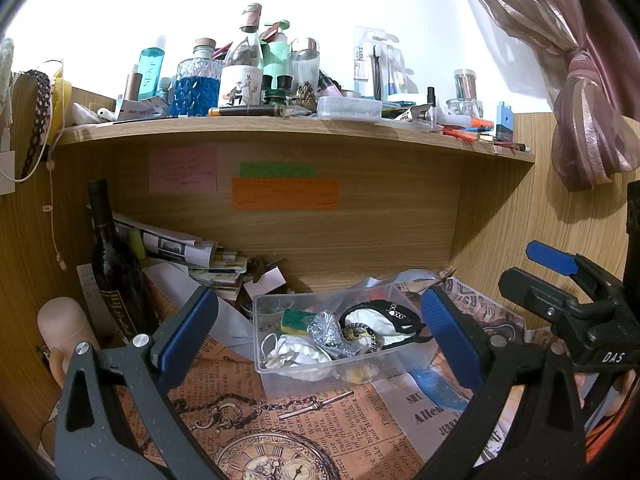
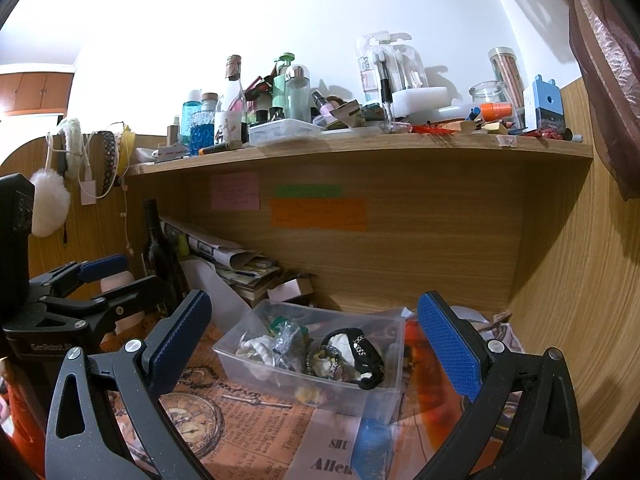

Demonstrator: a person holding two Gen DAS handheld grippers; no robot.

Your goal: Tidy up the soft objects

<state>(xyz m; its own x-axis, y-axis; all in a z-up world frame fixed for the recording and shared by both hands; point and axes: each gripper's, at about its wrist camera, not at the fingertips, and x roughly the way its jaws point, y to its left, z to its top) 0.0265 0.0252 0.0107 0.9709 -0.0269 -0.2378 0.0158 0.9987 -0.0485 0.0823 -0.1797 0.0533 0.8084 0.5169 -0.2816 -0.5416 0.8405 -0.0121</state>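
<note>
The left gripper [image 1: 320, 332] hovers with its jaws spread wide and nothing between them, the blue pads framing a clear plastic box [image 1: 340, 376] that sits on the table [image 1: 320, 432] just beyond. The right gripper [image 2: 316, 336] is the same, jaws spread and empty, with the same box [image 2: 280, 372] seen between its pads. Each gripper shows at the edge of the other's view, the right gripper [image 1: 560, 276] off to the right side and the left gripper [image 2: 96, 280] off to the left, both level with the box and apart from it. Inside the box lie the soft things: a green and yellow sponge [image 1: 295, 320] at the back left, a crumpled plastic bag [image 1: 328, 330] beside it, white cloth [image 1: 296, 354] toward the front, and a black and white pouch [image 1: 380, 320] with a chain on the right. The table is covered with old-style newspaper print showing a pocket watch [image 1: 272, 460]. Left of the box stand a dark wine bottle [image 1: 114, 264] and a pale beige bottle [image 1: 64, 328], with a stack of papers [image 1: 192, 256] leaning behind. Pink, green and orange notes [image 1: 286, 194] are stuck to the wooden back panel. A shelf [image 1: 280, 130] above carries many bottles, jars and pens. A pink curtain [image 1: 580, 80] hangs at the right.
</note>
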